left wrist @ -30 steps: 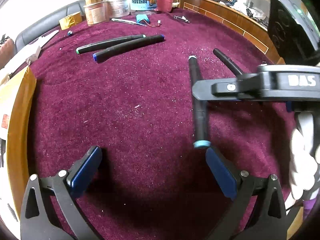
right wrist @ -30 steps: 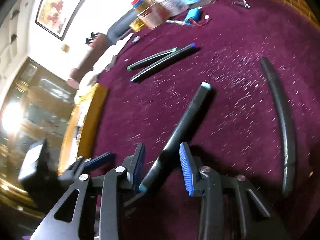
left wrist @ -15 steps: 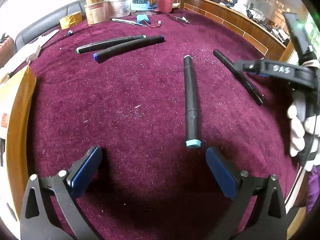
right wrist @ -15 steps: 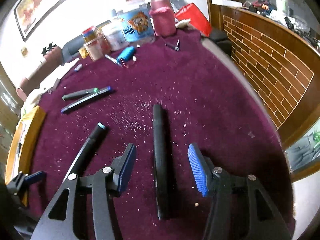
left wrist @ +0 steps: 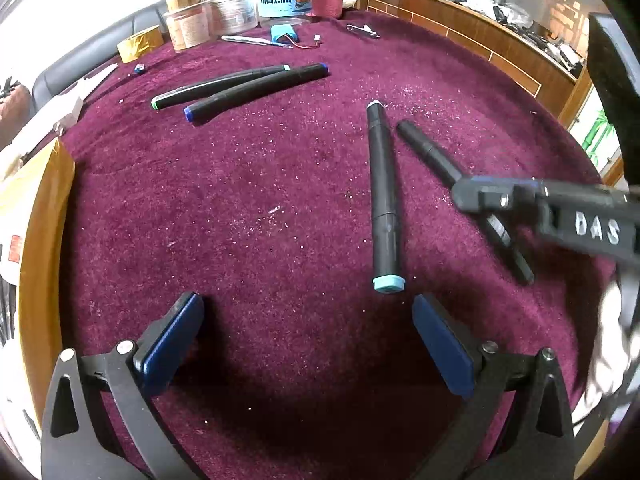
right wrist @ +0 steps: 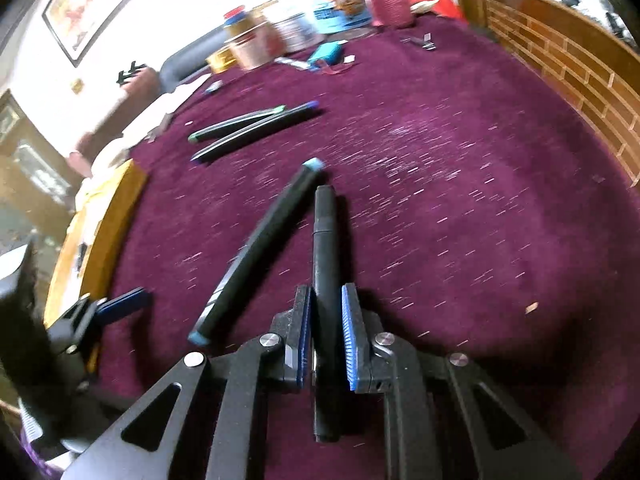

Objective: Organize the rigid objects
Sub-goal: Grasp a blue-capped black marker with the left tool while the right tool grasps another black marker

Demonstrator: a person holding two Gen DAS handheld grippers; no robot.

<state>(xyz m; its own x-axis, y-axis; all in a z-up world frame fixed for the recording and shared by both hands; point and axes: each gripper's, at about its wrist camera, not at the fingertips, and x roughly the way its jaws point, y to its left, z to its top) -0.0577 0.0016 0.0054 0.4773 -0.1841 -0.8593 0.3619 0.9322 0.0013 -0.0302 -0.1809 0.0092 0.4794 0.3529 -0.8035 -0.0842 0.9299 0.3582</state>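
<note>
Right wrist view: right gripper (right wrist: 326, 334) clamped the black pen (right wrist: 325, 240).
Left gripper (left wrist: 306, 344) stood open (teal-capped marker (left wrist: 383, 196) beside it).

Two cams on my tongs, low over the cloth (left wrist: 280, 200).
Both face the far jars (left wrist: 188, 30); shared: pens (left wrist: 384, 200) mid-table.

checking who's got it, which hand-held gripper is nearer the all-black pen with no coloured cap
Right. The right hand-held gripper is shut on the all-black pen, pads on either side of its barrel. The left hand-held gripper is open, off to the side beyond the teal-capped marker.
</note>
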